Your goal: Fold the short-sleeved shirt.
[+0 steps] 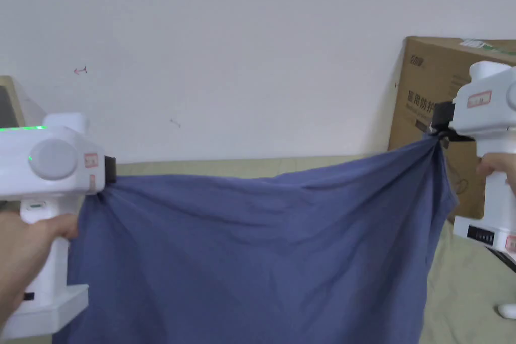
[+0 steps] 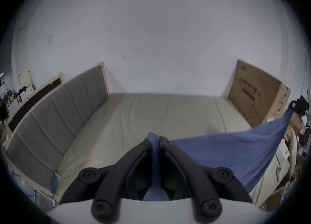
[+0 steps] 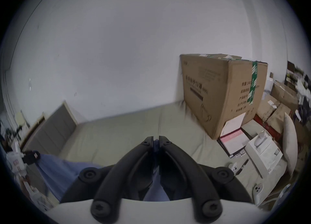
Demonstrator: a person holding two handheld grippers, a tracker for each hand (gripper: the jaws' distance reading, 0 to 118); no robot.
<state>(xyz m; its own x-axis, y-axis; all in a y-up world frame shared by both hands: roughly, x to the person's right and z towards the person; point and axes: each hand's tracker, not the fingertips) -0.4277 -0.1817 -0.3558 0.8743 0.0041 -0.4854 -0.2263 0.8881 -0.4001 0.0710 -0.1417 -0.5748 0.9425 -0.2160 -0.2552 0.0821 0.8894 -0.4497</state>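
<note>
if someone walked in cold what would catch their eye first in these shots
First, the blue shirt, stretched in the air like a banner across the middle of the head view, above the bed. It hangs between the left gripper, shut on one bunched corner at the left, and the right gripper, shut on another at the right and held higher. Next, the big cardboard box standing on the bed against the wall at the right.

A bed [image 2: 151, 118] with a beige sheet carries the scene. At its far right stands a cardboard box [image 3: 218, 93]; nearer, papers [image 3: 234, 136] lie flat.
</note>
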